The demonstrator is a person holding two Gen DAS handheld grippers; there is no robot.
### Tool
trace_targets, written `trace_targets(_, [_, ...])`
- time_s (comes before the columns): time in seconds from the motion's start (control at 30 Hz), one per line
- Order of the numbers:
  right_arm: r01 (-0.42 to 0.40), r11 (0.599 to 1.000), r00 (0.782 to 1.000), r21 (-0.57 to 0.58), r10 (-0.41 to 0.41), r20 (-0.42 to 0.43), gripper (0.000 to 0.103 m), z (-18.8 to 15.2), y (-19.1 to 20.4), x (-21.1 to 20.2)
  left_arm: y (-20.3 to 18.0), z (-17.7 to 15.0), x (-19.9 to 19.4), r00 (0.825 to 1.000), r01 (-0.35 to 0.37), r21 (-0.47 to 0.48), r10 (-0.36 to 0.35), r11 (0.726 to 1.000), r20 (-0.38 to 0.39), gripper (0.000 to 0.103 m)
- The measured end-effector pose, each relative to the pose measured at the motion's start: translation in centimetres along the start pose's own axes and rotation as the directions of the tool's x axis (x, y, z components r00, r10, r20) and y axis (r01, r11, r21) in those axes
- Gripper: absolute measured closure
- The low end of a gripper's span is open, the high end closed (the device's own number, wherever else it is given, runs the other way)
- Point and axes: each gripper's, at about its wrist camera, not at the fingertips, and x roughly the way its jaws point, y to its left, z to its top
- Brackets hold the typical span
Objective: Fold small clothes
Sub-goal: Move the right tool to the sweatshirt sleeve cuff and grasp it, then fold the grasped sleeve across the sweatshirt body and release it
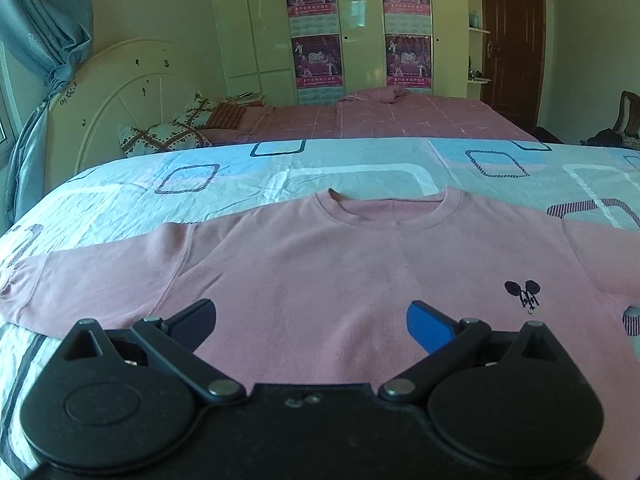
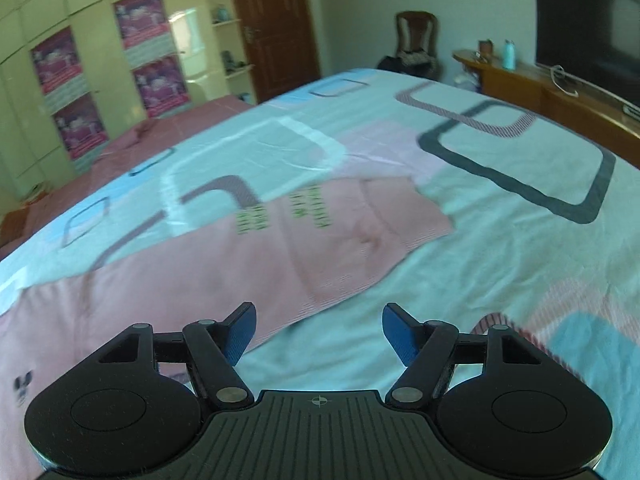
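A small pink long-sleeved sweatshirt (image 1: 304, 264) lies flat, front up, on the patterned bedsheet (image 1: 360, 168), collar at the far side and a little dark mouse emblem (image 1: 522, 294) on its chest. My left gripper (image 1: 311, 322) hovers open over the shirt's lower middle, with nothing between its fingers. In the right wrist view the same sweatshirt (image 2: 200, 272) stretches leftward, its right sleeve (image 2: 360, 232) spread out ahead. My right gripper (image 2: 319, 334) is open above the sheet just beside the sleeve's near edge, and nothing is gripped.
A second bed with a pink cover (image 1: 400, 120) and pillows (image 1: 168, 136) lies beyond. Wardrobe with posters (image 1: 320, 28) and a brown door (image 1: 516, 32) stand at the back. A wooden TV bench (image 2: 560, 96) and chair (image 2: 416, 40) are past the bed's far side.
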Motion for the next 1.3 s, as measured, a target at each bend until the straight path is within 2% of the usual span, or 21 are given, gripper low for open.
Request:
trace_targets(0.23, [0.032,0.994,0.999,0.106,-0.027,-0.043,0.034,1.8,-3.8,4.4,-2.5,0.4,1.7,0.998,0.009,0.032,-0.007,0.999,-0.066,0.006])
trace_targets(0.27, [0.030,0.992,0.999,0.122,-0.024,-0.047,0.039,2.0,-4.2,5.1,-2.6,0.5,2.0,0.997,0.007,0.030,-0.005,1.000,-0.076,0.008])
trace_targets(0.33, [0.024,0.987,0.999,0.156,-0.016,-0.051,0.063,2.4,-4.9,6.1,-2.7,0.6,2.4,0.995,0.005,0.025,-0.003,1.000,-0.099,0.009])
trace_targets(0.5, [0.024,0.981,0.999,0.194,-0.017,-0.035,0.092,3.1,-5.7,6.9,-2.5,1.0,3.4,0.991,0.031,-0.017,-0.033,0.999,-0.133,0.019])
trace_targets(0.6, [0.004,0.989,1.000,0.150,-0.005,0.008,0.093,3.7,-4.3,6.6,-2.1,1.2,3.7,0.988,0.055,-0.028,-0.059,0.998,-0.140,0.028])
trace_targets(0.67, [-0.021,0.995,0.999,0.101,0.016,0.044,0.093,4.1,-2.5,5.3,-1.8,1.4,3.9,0.988,0.065,-0.035,-0.069,0.997,-0.139,0.029])
trace_targets(0.8, [-0.123,0.992,0.986,-0.026,0.125,0.108,0.094,4.6,3.6,3.0,-1.1,1.8,4.2,0.989,0.075,-0.031,-0.078,0.997,-0.123,0.029])
trace_targets(0.87, [-0.191,0.977,0.972,-0.094,0.202,0.122,0.094,4.3,7.7,1.6,-0.4,2.0,4.3,0.989,0.085,-0.039,-0.089,0.996,-0.116,0.029])
trace_targets(0.93, [-0.280,0.948,0.948,-0.150,0.298,0.111,0.094,3.4,12.3,0.5,0.5,2.2,4.4,0.989,0.096,-0.044,-0.100,0.994,-0.109,0.030])
trace_targets(1.0, [-0.361,0.909,0.920,-0.207,0.384,0.083,0.094,2.0,16.9,-0.7,1.5,2.3,4.5,0.990,0.095,-0.049,-0.099,0.994,-0.102,0.029])
trace_targets(1.1, [-0.476,0.831,0.868,-0.287,0.496,-0.003,0.094,-1.4,23.9,-1.7,3.4,2.4,4.6,0.991,0.087,-0.070,-0.093,0.994,-0.096,0.030])
trace_targets(1.2, [-0.562,0.764,0.822,-0.318,0.557,-0.114,0.094,-5.7,29.5,-1.6,5.2,2.4,5.0,0.990,0.089,-0.096,-0.098,0.991,-0.102,0.030])
trace_targets(1.3, [-0.602,0.719,0.797,-0.346,0.567,-0.208,0.093,-10.0,33.3,-1.1,6.2,2.4,5.3,0.985,0.120,-0.108,-0.131,0.987,-0.109,0.030])
